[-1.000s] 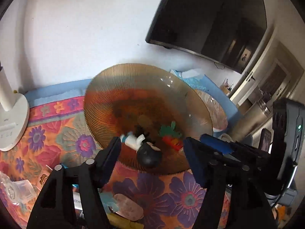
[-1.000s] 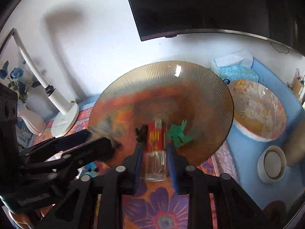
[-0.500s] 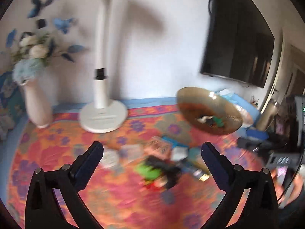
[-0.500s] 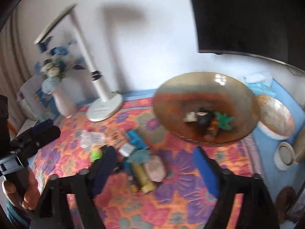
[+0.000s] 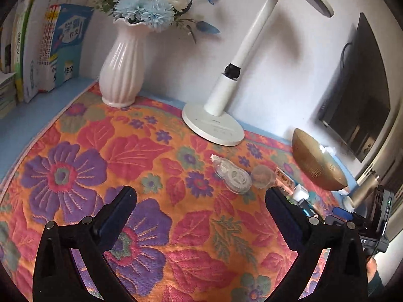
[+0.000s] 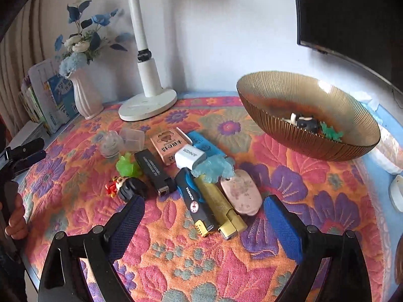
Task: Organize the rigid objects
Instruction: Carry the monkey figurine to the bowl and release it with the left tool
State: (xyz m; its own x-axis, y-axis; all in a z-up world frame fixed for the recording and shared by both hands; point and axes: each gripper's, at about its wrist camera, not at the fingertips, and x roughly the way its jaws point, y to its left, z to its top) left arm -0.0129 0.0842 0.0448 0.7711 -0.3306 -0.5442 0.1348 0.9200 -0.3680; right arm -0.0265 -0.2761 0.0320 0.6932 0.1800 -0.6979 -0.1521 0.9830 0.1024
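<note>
An amber ribbed bowl (image 6: 309, 148) stands at the right of the flowered cloth, holding a black-and-white figure (image 6: 304, 122) and a green toy (image 6: 331, 132). Just beyond my open, empty right gripper (image 6: 204, 202) lies a pile: a black lighter (image 6: 153, 173), a blue-black lighter (image 6: 194, 201), a gold lighter (image 6: 219, 206), a pink oval case (image 6: 240, 192), a white charger (image 6: 190, 157) and a small figurine (image 6: 126, 186). My left gripper (image 5: 200, 196) hovers open and empty over bare cloth. A clear correction tape (image 5: 233, 173) and a clear cup (image 5: 262, 176) lie ahead of it to the right.
A white lamp base (image 6: 148, 105), a pink vase (image 5: 121, 70) of blue flowers and upright books (image 5: 50, 50) line the back and left. A dark screen (image 5: 357, 105) hangs on the wall. A patterned dish (image 6: 388, 153) sits past the bowl.
Both grippers have drawn back from the bowl and opened wide. The right let go of a clear and red lighter there. The left swung leftward, facing the vase and lamp.
</note>
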